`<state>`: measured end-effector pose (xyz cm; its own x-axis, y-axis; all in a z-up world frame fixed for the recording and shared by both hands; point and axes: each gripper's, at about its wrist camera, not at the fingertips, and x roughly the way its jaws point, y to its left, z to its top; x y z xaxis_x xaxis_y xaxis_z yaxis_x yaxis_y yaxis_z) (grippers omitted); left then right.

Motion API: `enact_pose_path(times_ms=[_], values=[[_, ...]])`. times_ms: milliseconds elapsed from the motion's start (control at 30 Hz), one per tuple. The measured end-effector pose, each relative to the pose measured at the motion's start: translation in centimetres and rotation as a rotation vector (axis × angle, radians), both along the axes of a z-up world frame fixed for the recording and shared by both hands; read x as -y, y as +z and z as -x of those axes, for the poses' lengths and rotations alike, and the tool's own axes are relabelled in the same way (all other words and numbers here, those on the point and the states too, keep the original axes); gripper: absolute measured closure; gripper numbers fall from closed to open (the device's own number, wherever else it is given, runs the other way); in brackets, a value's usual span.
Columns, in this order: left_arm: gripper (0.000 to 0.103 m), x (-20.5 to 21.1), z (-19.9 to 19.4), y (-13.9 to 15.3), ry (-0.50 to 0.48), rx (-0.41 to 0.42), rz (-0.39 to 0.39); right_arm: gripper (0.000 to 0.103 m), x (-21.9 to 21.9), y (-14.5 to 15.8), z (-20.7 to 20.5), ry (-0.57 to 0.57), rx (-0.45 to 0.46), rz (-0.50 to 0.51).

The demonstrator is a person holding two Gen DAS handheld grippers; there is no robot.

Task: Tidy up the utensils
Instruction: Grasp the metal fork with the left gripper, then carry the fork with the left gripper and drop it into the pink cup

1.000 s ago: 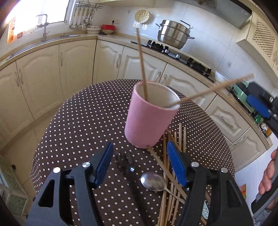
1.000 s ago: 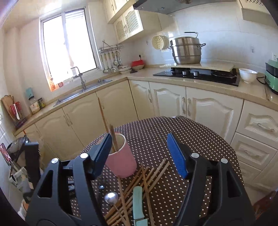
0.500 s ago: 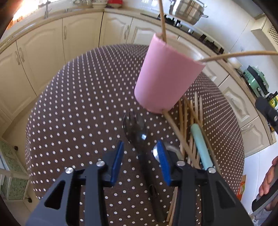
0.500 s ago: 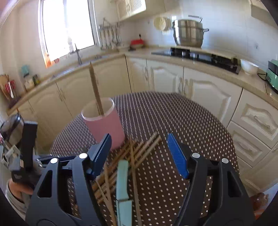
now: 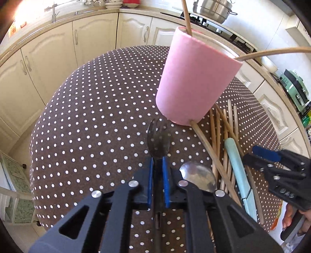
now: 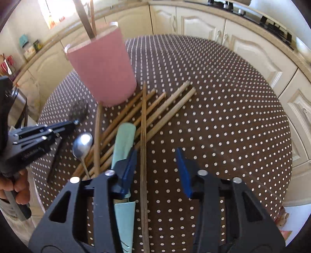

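- Pink cup, upper centre of the left view, on the dotted worktop: holds two chopsticks; done so far.
- Left to do, by appearance: loose chopsticks, spoon, teal knife, dark fork, all beside the cup's base.
- Left tongs: clamped on the fork's neck; earlier apart above it, just been closing.
- Right tongs: apart, one chopstick between them, untouched; just been closing; lower than earlier.

Both claws dropped toward the table: left claw closed onto the fork, right claw narrowed around a chopstick.
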<state>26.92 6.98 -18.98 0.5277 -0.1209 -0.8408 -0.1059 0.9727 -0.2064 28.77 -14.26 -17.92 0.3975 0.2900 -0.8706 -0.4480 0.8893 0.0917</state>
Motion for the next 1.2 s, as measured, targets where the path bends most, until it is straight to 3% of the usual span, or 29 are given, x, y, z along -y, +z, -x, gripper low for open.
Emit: enact_pose_path(times_ms=[67,133,200,533,833,1067,1200], values=[[0.095,-0.5,0.4,0.0,-0.001,0.007,0.022,0.072,-0.2,-0.5,-0.1,0.007,-0.014,0.013],[0.099,-0.6,0.8,0.3,-0.009,0.032,0.048,0.086,-0.2,-0.6,-0.1,0.006,-0.004,0.027],[0.099,-0.8,1.3,0.6,-0.015,0.048,0.066,0.094,0.0,-0.5,-0.1,0.004,-0.01,0.011],[0.099,-2.4,4.5,2.8,-0.027,0.177,0.13,0.096,2.5,1.8,1.9,-0.046,0.071,-0.094],[0.099,-2.9,7.1,6.8,-0.029,0.423,0.17,0.096,4.4,8.1,6.6,-0.081,0.329,-0.307],[0.099,-3.1,8.1,10.0,-0.021,0.635,0.218,0.096,4.8,13.6,10.2,-0.098,0.59,-0.502],[0.099,-2.6,8.1,11.7,-0.024,0.727,0.23,0.096,3.4,15.3,10.5,-0.056,0.694,-0.546]])
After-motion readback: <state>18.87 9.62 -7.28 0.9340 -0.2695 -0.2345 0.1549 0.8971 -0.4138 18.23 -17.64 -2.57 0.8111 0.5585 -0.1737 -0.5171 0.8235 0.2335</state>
